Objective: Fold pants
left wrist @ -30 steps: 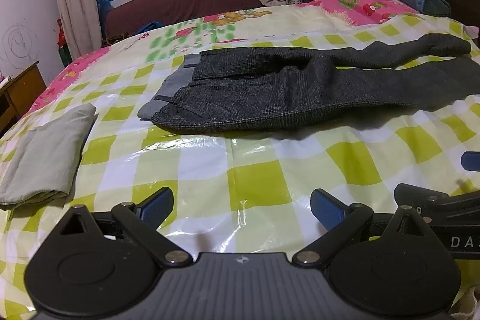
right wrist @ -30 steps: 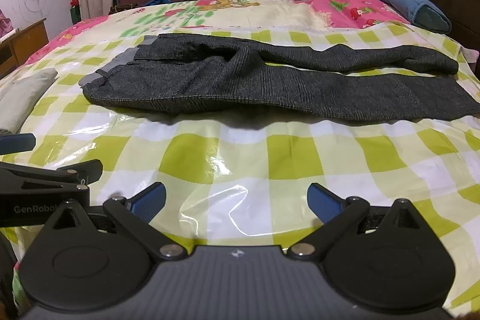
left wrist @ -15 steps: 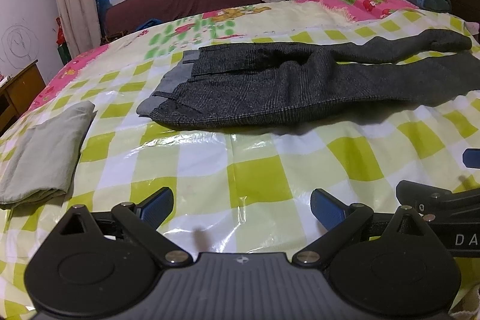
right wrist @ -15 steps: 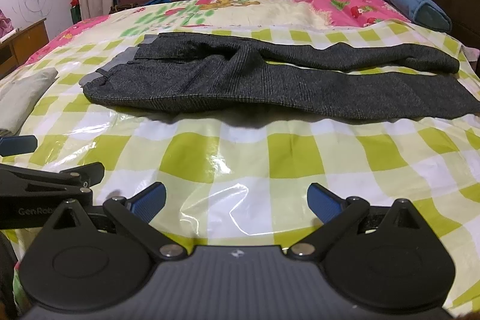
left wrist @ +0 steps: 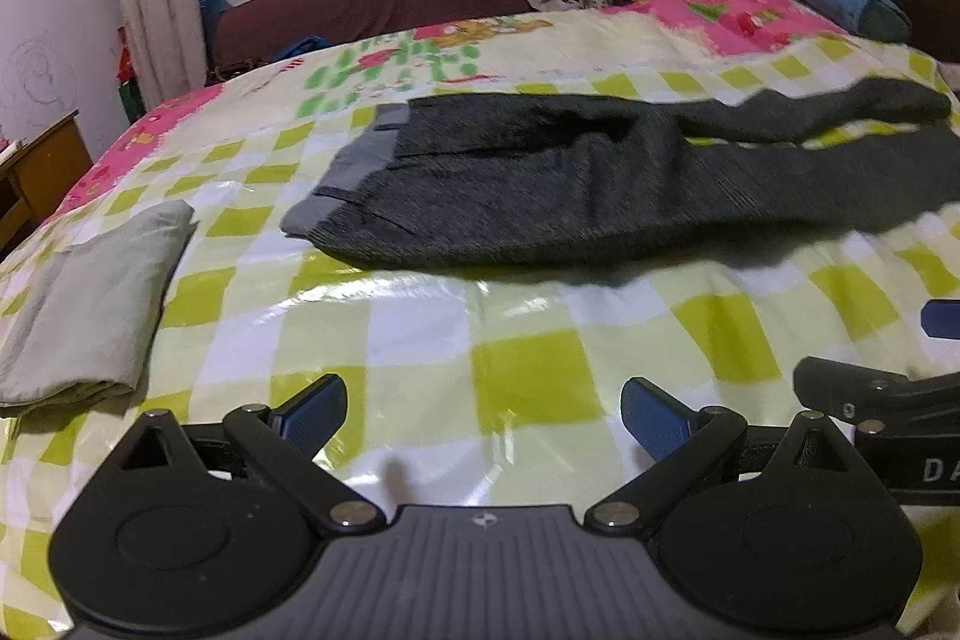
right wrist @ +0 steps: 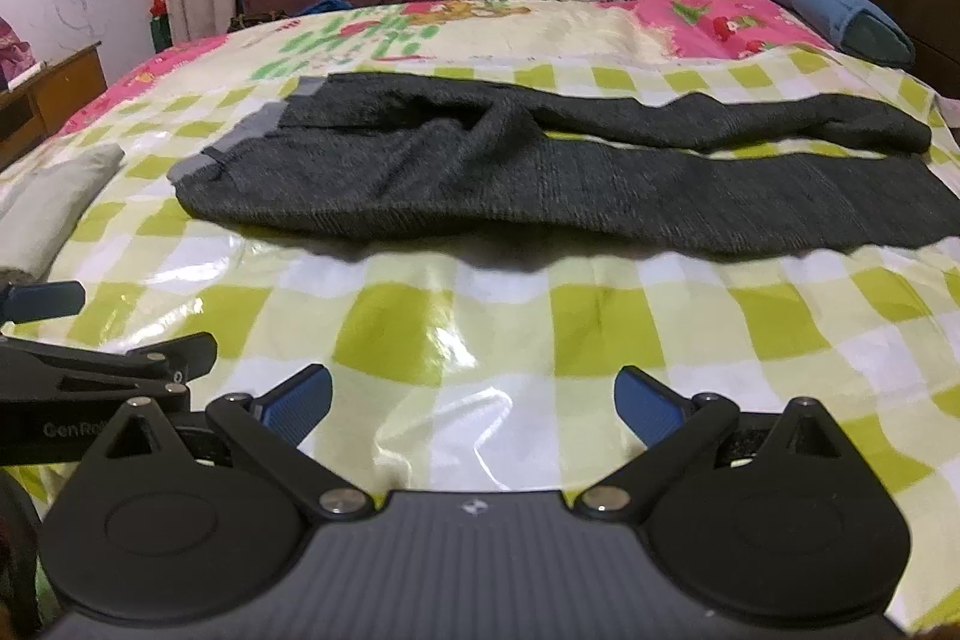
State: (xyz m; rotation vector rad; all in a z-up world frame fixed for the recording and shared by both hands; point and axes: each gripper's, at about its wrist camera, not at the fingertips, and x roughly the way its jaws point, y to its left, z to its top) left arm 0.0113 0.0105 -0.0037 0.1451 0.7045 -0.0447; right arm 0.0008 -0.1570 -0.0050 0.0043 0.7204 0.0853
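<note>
Left wrist view: dark grey woven pants (left wrist: pixel 600 196) ahead on checked bed cover (left wrist: pixel 420 340), long axis crosswise (waistband leftward); left gripper (left wrist: pixel 483 409) nearer it, right gripper (right wrist: pixel 471 397) nearer legs, both wide open, empty.

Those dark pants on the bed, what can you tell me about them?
The pants are dark grey, seemingly a woven, wool-like cloth, with a lighter grey waistband turned toward the left. They lie unfolded across the checked plastic sheet on the bed, legs running right. The near leg lies flat; the far leg is narrower and rumpled, with a strip of sheet showing between them. Nothing else touches them; both grippers are short of them.
</note>
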